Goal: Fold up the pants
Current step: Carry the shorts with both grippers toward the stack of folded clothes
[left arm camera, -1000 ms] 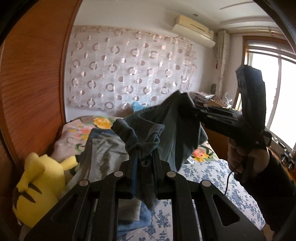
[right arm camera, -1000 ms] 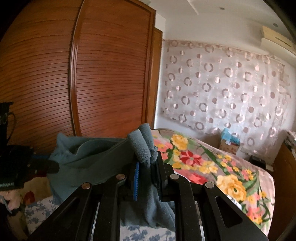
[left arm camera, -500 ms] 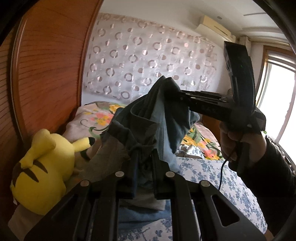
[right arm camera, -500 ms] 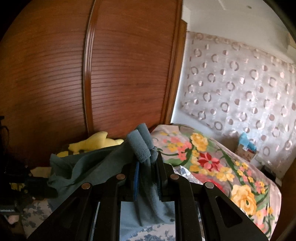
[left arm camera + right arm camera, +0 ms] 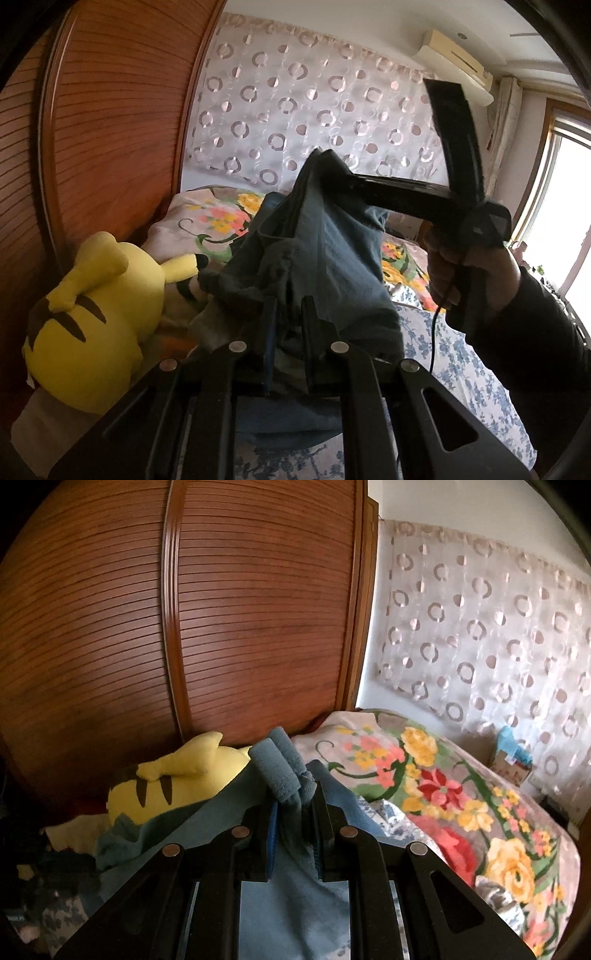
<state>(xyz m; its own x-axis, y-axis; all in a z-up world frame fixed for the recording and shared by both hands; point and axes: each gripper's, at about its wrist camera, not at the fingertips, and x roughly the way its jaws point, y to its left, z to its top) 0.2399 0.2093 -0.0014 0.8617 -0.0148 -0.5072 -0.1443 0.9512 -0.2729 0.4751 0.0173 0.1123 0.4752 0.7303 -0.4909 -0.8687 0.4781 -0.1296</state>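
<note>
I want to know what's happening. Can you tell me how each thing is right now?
Pants: bunched, held up off the bed by both grippers.
Left gripper: shut on the pants.
Right gripper: shut on the pants.
Yellow plush toy: lying by the wardrobe.
Wardrobe door: closed.

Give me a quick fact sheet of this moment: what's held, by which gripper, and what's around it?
held item: blue-grey pants, lifted off the bed
left gripper: shut on the pants
right gripper: shut on another bunched edge of the pants
surface: bed with blue flowered sheet
nearby: yellow plush toy, floral blanket
backdrop: wooden wardrobe, circle-patterned curtain
</note>
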